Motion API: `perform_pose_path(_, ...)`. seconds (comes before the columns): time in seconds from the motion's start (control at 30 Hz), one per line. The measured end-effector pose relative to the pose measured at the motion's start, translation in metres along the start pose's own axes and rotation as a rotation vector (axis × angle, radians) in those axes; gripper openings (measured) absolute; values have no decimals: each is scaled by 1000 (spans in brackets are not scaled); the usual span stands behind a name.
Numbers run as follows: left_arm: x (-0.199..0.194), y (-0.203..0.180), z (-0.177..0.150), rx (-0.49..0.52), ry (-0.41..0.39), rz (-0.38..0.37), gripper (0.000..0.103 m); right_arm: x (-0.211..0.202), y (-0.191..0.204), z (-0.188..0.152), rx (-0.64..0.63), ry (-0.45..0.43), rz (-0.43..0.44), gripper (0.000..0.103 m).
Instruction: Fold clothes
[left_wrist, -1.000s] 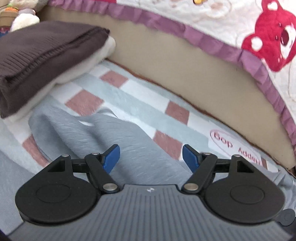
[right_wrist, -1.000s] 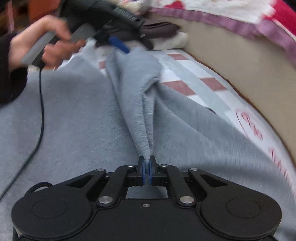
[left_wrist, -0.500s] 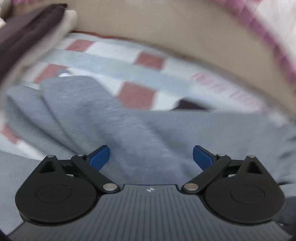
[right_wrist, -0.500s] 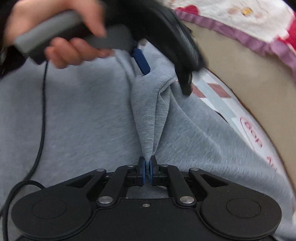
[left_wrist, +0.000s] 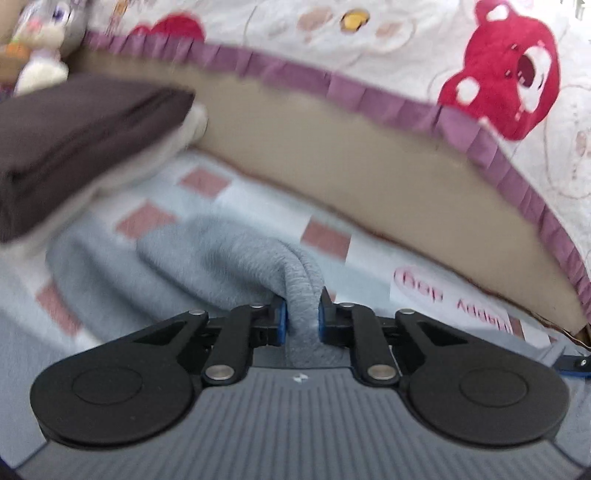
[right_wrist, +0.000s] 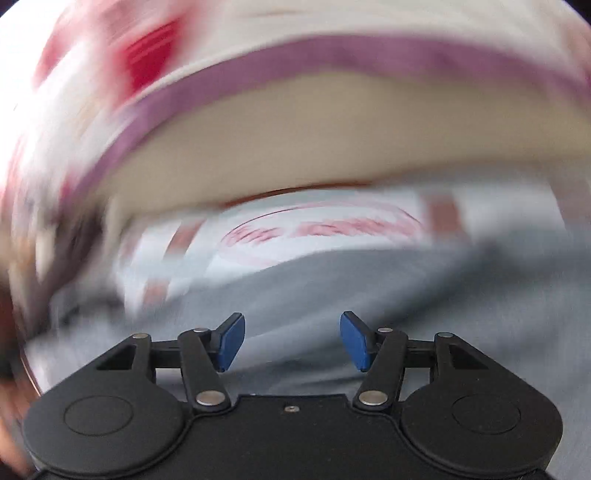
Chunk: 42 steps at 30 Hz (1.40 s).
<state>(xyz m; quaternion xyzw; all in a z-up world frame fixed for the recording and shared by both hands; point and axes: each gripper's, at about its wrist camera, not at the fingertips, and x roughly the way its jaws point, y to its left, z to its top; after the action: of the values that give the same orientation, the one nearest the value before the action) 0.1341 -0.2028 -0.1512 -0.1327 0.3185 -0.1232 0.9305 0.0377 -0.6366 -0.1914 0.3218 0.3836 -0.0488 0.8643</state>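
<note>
Checked bedding (left_wrist: 332, 206) in pale blue, white and dusty pink carries the work, with a tan bed side panel (left_wrist: 332, 155) and a purple-frilled quilt (left_wrist: 406, 48) behind it. Grey garment (left_wrist: 236, 266) lies spread on the bedding, just in front of the tan panel; a folded brown garment (left_wrist: 74, 133) sits on a cream one, off to the grey garment's far left. Left tool (left_wrist: 300, 319): a second ago wide and hovering, now narrowed onto a thick bunched ridge of the grey fabric, holding it. Right tool (right_wrist: 291, 341): a second ago pinched on a raised pleat of the same garment, now wide with nothing between its pads; view is heavily motion-blurred, grey cloth below it. Judgement: grip has passed from right to left, so the right is likely free to seek a new hold for the fold. Fold stage not settled by these views.
</note>
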Motion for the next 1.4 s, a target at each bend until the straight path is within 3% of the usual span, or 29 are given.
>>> perform_pose_path(0.07,3,-7,7,8,-26,-3,11,3,-43,6,242,9,49,63)
perform_pose_path(0.1,6,-11,10,15,-31,1,11,8,-53,6,283,-1,61,63)
perform_pose_path(0.23,17,-22,22,82,-89,27,8,33,-70,12,398,-17,106,65)
perform_pose_path(0.27,20,-26,32,108,-128,41,8,41,-73,16,423,-21,109,69)
perform_pose_path(0.33,30,-36,58,173,-226,80,8,51,-68,31,387,-64,85,67)
perform_pose_path(0.4,45,-43,89,208,-322,117,9,61,-64,46,351,-106,62,11)
perform_pose_path(0.53,92,-53,117,248,-360,148,23,78,-52,77,270,-203,-6,11)
perform_pose_path(0.6,115,-56,114,303,-323,190,31,85,-44,89,213,-208,-76,16)
perform_pose_path(0.63,124,-55,110,333,-291,221,43,89,-40,95,185,-207,-108,18)
perform_pose_path(0.67,130,-52,105,357,-269,250,56,91,-39,97,162,-180,-108,25)
perform_pose_path(0.73,130,-34,97,355,-251,265,72,89,-37,99,125,-139,-79,39)
perform_pose_path(0.77,126,-19,96,325,-222,254,78,80,-38,96,115,-128,-34,52)
perform_pose_path(0.8,123,-4,95,294,-193,243,79,72,-39,93,107,-117,9,58)
perform_pose_path(0.9,109,43,91,188,-81,197,79,28,-55,77,107,-75,87,58)
perform_pose_path(0.97,98,70,85,140,5,167,79,-2,-67,73,82,-34,51,58)
perform_pose_path(1.1,83,102,65,131,137,231,79,-58,-98,59,-86,-64,-201,59)
perform_pose_path(1.2,79,123,54,6,215,189,79,-85,-123,38,-114,-135,-386,59)
perform_pose_path(1.3,79,134,47,-104,255,191,79,-95,-142,32,-19,-117,-407,59)
perform_pose_path(1.4,84,135,42,-127,256,248,80,-105,-152,37,49,-82,-489,59)
